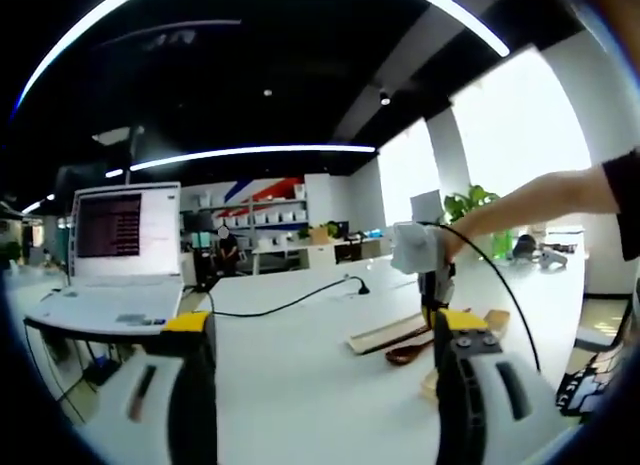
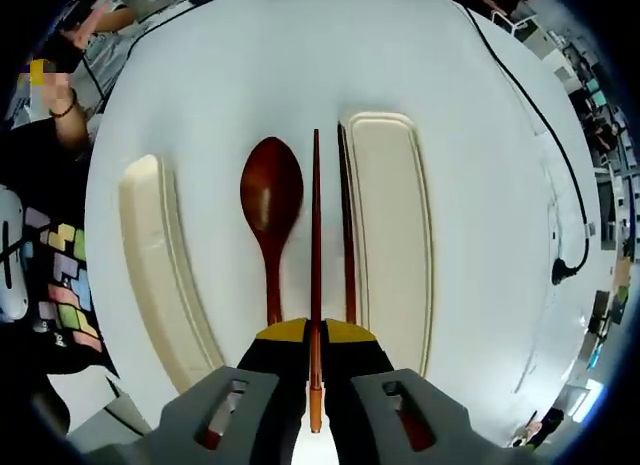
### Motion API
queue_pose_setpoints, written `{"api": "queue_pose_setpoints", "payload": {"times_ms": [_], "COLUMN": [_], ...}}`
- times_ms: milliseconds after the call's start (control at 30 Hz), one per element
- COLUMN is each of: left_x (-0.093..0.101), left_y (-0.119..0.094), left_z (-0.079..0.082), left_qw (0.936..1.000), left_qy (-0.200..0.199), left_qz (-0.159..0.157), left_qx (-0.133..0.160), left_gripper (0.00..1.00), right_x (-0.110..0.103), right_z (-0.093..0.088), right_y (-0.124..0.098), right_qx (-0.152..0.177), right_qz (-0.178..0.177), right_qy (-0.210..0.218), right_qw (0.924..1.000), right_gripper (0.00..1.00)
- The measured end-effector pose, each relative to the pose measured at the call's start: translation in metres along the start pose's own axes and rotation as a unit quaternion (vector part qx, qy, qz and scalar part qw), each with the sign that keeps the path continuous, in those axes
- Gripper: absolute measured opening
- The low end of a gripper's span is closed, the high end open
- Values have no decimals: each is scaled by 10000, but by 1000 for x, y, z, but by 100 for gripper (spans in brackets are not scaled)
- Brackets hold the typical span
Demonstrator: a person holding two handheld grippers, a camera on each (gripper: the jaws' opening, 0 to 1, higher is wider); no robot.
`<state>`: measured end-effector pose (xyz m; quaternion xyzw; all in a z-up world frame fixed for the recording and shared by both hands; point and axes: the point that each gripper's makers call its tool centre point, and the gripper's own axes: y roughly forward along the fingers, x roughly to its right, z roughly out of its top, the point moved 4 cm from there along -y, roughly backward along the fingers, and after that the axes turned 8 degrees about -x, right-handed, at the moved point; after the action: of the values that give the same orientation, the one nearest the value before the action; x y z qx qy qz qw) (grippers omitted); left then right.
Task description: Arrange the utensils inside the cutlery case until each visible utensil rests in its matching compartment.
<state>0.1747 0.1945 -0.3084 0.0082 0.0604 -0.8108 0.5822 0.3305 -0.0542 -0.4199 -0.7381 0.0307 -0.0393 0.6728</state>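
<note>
In the right gripper view I look straight down on the white table. My right gripper (image 2: 315, 337) is shut on a dark wooden chopstick (image 2: 316, 235) that points away from me. A second chopstick (image 2: 347, 225) lies just right of it, against the rim of a cream cutlery case tray (image 2: 392, 235). To the left lies a brown wooden spoon (image 2: 272, 200), bowl far, on the bare table. Another cream case part (image 2: 158, 265) lies further left. In the left gripper view my left gripper (image 1: 322, 330) stands open and empty, low over the table; the right gripper (image 1: 425, 270) hangs over the spoon (image 1: 408, 352).
An open laptop (image 1: 115, 255) stands at the table's left. A black cable (image 1: 290, 305) crosses the tabletop, and its plug end (image 2: 560, 273) lies right of the tray. A person's arm (image 1: 540, 200) reaches in from the right. Desks and shelves stand far behind.
</note>
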Motion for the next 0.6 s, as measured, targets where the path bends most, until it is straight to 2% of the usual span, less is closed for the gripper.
{"api": "queue_pose_setpoints", "payload": {"times_ms": [100, 167, 267, 367, 500, 600], "left_x": [0, 1, 1, 0, -2, -3], "left_y": [1, 1, 1, 1, 1, 0], "left_z": [-1, -1, -1, -2, -2, -2], "left_qw": [10000, 10000, 10000, 10000, 10000, 10000], "left_qy": [13, 14, 18, 13, 6, -3], "left_qz": [11, 6, 4, 12, 27, 25], "left_qx": [-33, -29, -33, -52, -55, -50], "left_gripper": [95, 95, 95, 95, 95, 95], "right_x": [0, 0, -12, -21, -18, -21], "right_z": [1, 0, 2, 1, -1, -3], "right_y": [-8, -12, -15, -19, -23, -25], "right_qx": [4, -163, -139, -198, -223, -252], "right_qz": [-133, -325, -262, -401, -454, -453], "right_qy": [-39, -38, -60, -122, 32, -42], "right_qw": [9999, 9993, 9995, 9989, 9987, 9986], "right_gripper": [1, 1, 1, 1, 1, 2]}}
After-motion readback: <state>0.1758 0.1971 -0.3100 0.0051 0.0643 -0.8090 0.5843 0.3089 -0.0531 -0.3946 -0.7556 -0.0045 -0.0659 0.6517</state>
